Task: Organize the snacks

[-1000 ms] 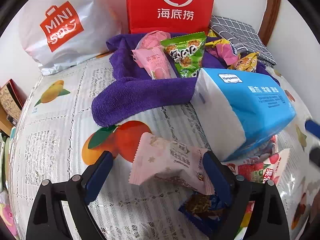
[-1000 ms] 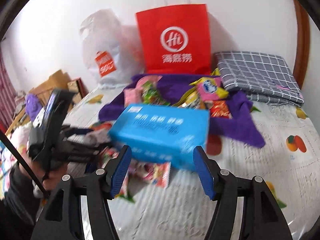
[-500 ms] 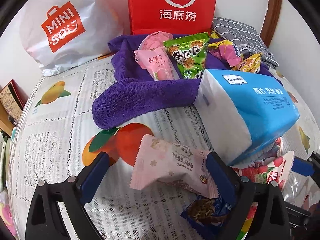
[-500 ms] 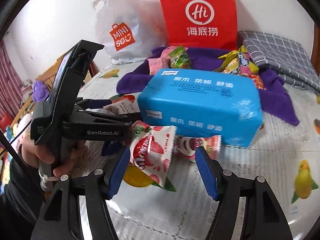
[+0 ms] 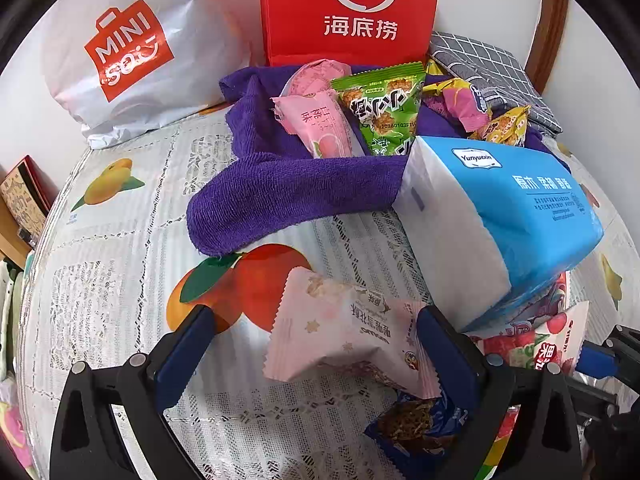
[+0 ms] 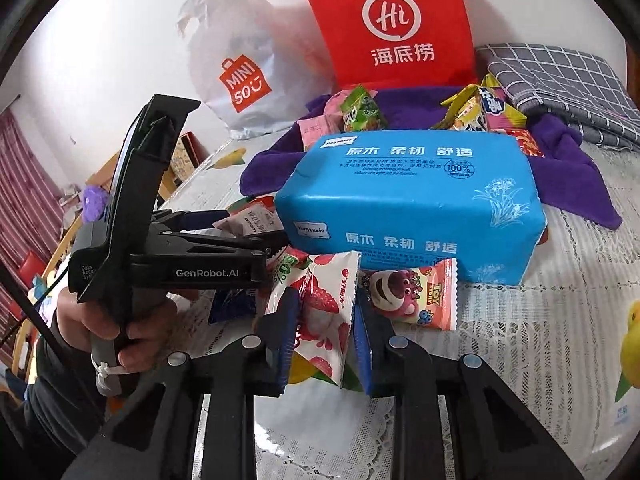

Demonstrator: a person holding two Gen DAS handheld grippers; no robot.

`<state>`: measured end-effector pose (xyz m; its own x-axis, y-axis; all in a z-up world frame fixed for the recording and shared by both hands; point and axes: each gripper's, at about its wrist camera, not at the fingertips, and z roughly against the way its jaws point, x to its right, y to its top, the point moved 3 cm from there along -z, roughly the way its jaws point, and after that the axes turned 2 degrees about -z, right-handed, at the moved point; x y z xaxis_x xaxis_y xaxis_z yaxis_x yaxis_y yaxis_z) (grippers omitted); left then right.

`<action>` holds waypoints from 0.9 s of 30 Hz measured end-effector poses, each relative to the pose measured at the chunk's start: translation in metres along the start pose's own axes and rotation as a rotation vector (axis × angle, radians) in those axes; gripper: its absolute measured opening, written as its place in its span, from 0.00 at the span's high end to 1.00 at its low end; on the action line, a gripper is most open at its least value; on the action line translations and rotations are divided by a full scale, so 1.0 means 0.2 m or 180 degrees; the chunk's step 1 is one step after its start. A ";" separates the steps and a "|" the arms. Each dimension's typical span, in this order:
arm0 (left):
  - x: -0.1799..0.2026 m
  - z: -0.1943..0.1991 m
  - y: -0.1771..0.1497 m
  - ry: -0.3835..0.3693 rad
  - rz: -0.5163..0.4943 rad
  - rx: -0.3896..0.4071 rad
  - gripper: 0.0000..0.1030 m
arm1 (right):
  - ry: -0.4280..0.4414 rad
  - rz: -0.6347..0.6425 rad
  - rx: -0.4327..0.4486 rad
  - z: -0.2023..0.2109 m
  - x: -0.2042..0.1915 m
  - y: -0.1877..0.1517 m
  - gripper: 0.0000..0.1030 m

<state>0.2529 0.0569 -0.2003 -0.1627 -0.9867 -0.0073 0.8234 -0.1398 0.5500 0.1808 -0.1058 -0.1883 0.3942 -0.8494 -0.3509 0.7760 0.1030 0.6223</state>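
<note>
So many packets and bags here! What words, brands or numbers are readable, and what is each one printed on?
"Hi 海底捞": red paper bag.
"MINISO": white plastic bag.
"Yunyuexin", "原木 柔韧 舒适", "100%": blue tissue pack; its smaller lines are too small to read.
"GenRobot.AI": left gripper body.
"TOY STORY": pink bear snack packet.
"20260103F1", cut off: green snack packet.
The pink star-print packet has upside-down, blurred text.

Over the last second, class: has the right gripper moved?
Yes. The right gripper has advanced toward the blue tissue pack and closed its jaws on the strawberry snack packet in front of it.
</note>
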 end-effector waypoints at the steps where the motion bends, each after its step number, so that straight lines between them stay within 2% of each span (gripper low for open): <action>1: 0.00 0.00 0.00 -0.0001 0.0001 -0.0004 0.01 | 0.0009 0.0004 -0.0022 -0.01 0.00 0.00 0.73; 3: 0.00 0.00 0.00 -0.0011 0.0008 -0.0007 0.01 | 0.0007 0.0005 -0.0017 0.00 -0.01 0.00 0.74; 6: 0.00 0.00 -0.01 -0.0012 0.0006 -0.0002 0.01 | 0.0056 -0.0001 0.0018 0.01 -0.01 0.01 0.81; 12: 0.00 0.00 0.00 -0.0019 0.0003 -0.0008 0.01 | 0.0025 -0.0066 0.0064 0.05 0.01 0.00 0.83; 17: 0.00 0.00 0.00 0.0001 -0.0016 -0.0010 0.01 | 0.0107 -0.0188 -0.0015 0.13 0.04 -0.05 0.83; 24: 0.00 0.00 0.00 0.0005 -0.0012 -0.0015 0.01 | 0.0023 -0.0206 -0.0153 0.30 0.19 -0.11 0.84; 27: 0.00 0.00 0.00 0.0001 -0.0008 -0.0015 0.01 | -0.0189 -0.0235 -0.0179 0.37 0.31 -0.10 0.84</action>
<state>0.2529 0.0561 -0.2003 -0.1645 -0.9863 -0.0088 0.8255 -0.1426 0.5461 0.1529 -0.1982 -0.1715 0.3063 -0.8848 -0.3512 0.8289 0.0665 0.5554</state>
